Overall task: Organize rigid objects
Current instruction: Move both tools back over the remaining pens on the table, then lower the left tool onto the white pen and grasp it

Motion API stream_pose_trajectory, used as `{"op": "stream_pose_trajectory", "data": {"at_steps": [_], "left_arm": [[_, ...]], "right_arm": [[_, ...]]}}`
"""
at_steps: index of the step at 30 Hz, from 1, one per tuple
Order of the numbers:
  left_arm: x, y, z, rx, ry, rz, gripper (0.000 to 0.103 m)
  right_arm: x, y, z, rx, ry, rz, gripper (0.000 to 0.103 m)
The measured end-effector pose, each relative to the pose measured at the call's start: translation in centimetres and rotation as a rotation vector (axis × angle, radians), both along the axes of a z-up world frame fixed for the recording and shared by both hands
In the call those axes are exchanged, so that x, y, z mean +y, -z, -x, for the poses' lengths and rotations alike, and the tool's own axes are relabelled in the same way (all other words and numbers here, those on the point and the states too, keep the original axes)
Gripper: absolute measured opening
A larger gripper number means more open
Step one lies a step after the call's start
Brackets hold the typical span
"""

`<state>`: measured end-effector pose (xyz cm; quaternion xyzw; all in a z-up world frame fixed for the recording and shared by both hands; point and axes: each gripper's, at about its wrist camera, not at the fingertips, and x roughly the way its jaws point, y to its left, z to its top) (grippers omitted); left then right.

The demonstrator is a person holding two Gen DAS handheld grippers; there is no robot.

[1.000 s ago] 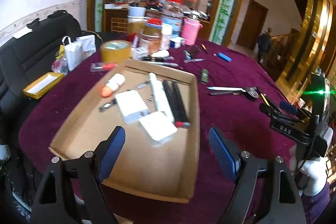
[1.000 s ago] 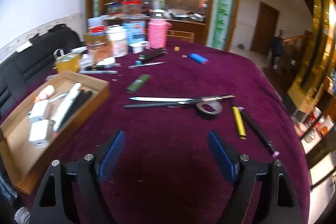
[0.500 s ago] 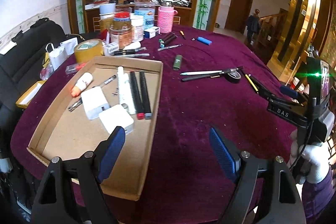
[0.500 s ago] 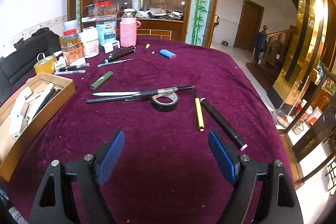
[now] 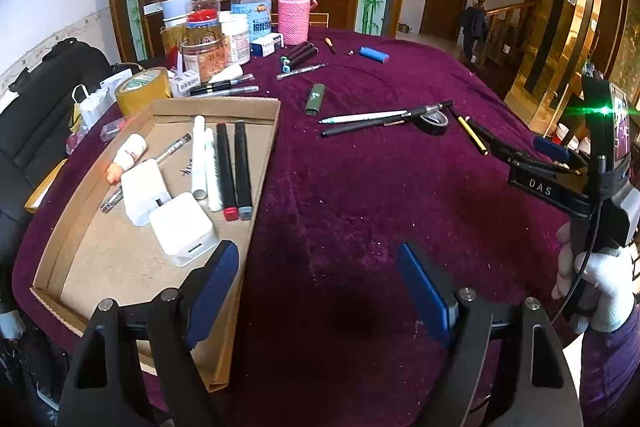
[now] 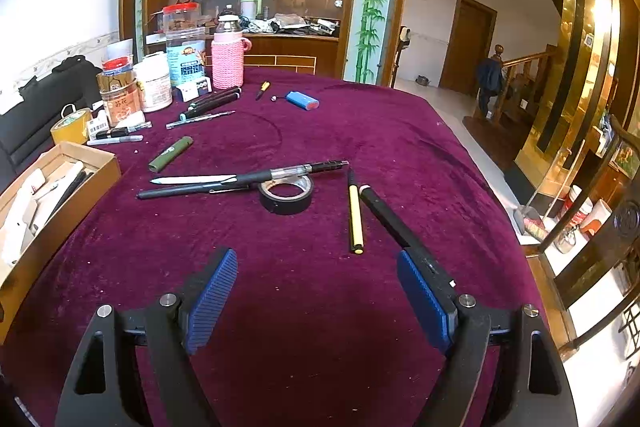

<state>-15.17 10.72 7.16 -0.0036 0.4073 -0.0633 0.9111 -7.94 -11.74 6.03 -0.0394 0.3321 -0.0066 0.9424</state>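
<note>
A cardboard tray [image 5: 264, 163] on the purple table holds two white chargers [image 5: 182, 227], white and black markers [image 5: 226, 167] and a small tube. My left gripper [image 5: 320, 287] is open and empty, low over the cloth beside the tray's right edge. My right gripper [image 6: 316, 299] is open and empty above the cloth. Ahead of it lie a yellow pen [image 6: 355, 217], a black marker [image 6: 394, 223], a black tape roll [image 6: 286, 197], pens [image 6: 240, 181] and a green lighter [image 6: 170, 155]. The right gripper also shows at the right of the left wrist view [image 5: 556, 155].
Jars [image 6: 118, 87], a pink knitted bottle [image 6: 227, 61], yellow tape [image 6: 72, 127], a blue battery [image 6: 302, 101] and several markers crowd the table's far side. The tray [image 6: 60, 223] sits at left. The table edge drops off at right [image 6: 516, 267]. A black sofa is at far left [image 5: 36, 115].
Both grippers have swung rightward: the tray slid left in both views, and the yellow pen and black marker now lie closer in front of the right gripper. Both stayed open.
</note>
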Motion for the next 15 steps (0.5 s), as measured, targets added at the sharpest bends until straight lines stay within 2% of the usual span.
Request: {"op": "stream_pose_trajectory", "data": {"at_steps": [2,3,8,11,15], "left_arm": [[-0.2,0.3,-0.2,0.012,0.006,0.003,0.081],[-0.2,0.4,-0.2,0.019,0.009,0.008,0.081],[-0.3,1.2,-0.9,0.061,0.018,0.045,0.081],[-0.9,0.9,-1.4,0.066,0.042,0.051,0.081],[-2.5,0.3,-2.8,0.052,0.081,0.005,0.081]], "right_arm": [[-0.7,-0.1,-0.7,0.019,-0.005,-0.01,0.085],[-1.6,-0.4,-1.3,0.036,-0.009,-0.046,0.085],[-8.5,-0.7,-6.3,0.118,0.056,-0.335,0.086],[-11.8,0.2,-9.0,0.114,0.094,-0.455,0.085],[-14.1,2.3,-9.4,0.08,0.122,-0.581,0.085]]}}
